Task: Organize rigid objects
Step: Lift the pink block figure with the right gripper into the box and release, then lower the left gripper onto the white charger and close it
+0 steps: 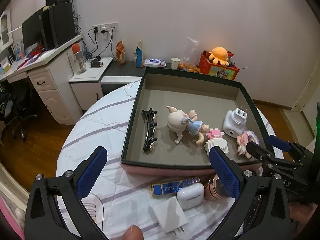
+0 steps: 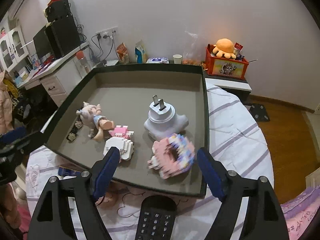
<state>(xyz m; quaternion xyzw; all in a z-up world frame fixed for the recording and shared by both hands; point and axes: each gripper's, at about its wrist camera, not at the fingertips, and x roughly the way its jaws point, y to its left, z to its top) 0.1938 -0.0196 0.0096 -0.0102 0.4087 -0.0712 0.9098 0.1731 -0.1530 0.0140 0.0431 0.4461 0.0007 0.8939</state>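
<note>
A dark-rimmed box (image 1: pixel 133 108) (image 2: pixel 206 120) with a grey floor lies on the bed. In it are a black hair clip (image 1: pixel 150 132), a doll figure (image 1: pixel 184 122) (image 2: pixel 94 118), a pink-and-white brick model (image 1: pixel 216 140) (image 2: pixel 120 142), a white plug adapter (image 1: pixel 235 123) (image 2: pixel 164 120) and a pink brick ring (image 2: pixel 174 158) (image 1: pixel 247 141). My left gripper (image 1: pixel 158 172) is open above the box's near edge. My right gripper (image 2: pixel 157 170) is open, just in front of the brick ring. On the bed outside lie a white earbud case (image 1: pixel 190 196), a white charger (image 1: pixel 170 218), a blue box (image 1: pixel 170 187), a rose-gold cylinder (image 1: pixel 215 188) and a black remote (image 2: pixel 156 218).
A white desk (image 1: pixel 46 60) with monitors stands at left. A dark ledge behind the box carries snack bags (image 1: pixel 121 53), a paper cup (image 1: pixel 175 63) and a red box with an orange plush (image 1: pixel 219 64). Wooden floor lies around the bed. A thin cable (image 2: pixel 130 210) lies by the remote.
</note>
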